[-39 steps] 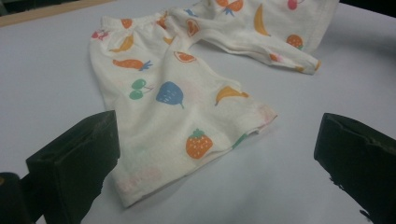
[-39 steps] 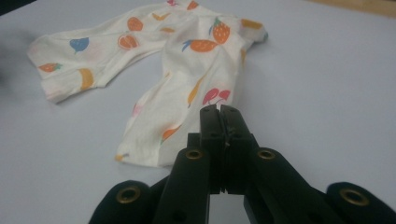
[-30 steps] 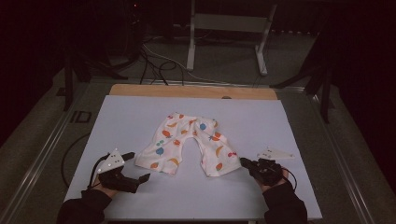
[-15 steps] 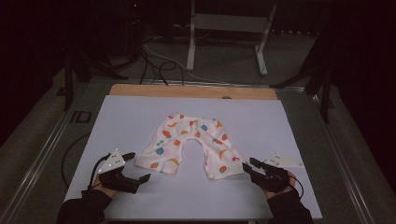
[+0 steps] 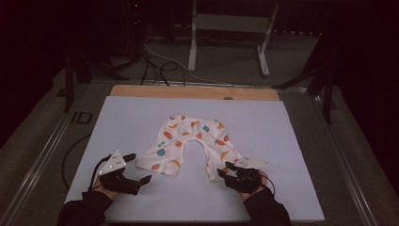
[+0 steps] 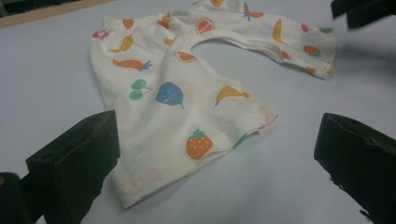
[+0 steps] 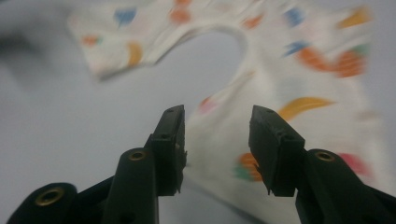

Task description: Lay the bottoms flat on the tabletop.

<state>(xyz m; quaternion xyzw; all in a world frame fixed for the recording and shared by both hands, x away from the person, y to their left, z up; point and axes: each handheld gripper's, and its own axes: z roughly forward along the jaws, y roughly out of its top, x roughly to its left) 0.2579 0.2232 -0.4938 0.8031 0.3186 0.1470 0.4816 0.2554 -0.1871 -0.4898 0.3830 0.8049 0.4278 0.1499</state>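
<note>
White baby shorts [image 5: 193, 143] printed with coloured fruit lie flat on the white table top [image 5: 291, 155], waistband away from me. My left gripper [image 5: 138, 167] rests on the table just short of the left leg's hem, open wide. In the left gripper view that leg [image 6: 187, 107] lies ahead between its far-apart jaws [image 6: 219, 135]. My right gripper [image 5: 226, 169] is at the right leg's hem, open. In the right gripper view the blurred hem [image 7: 219, 154] lies between and under its jaws [image 7: 217, 126], not pinched.
A wooden strip [image 5: 141, 90] runs along the table's far edge. Metal rails [image 5: 42, 155] border both sides. Cables [image 5: 155, 61] and a white stand [image 5: 230, 28] are on the dark floor beyond.
My right gripper has slid left onto the right leg's hem. The left gripper has hardly moved, and the shorts lie as before.
</note>
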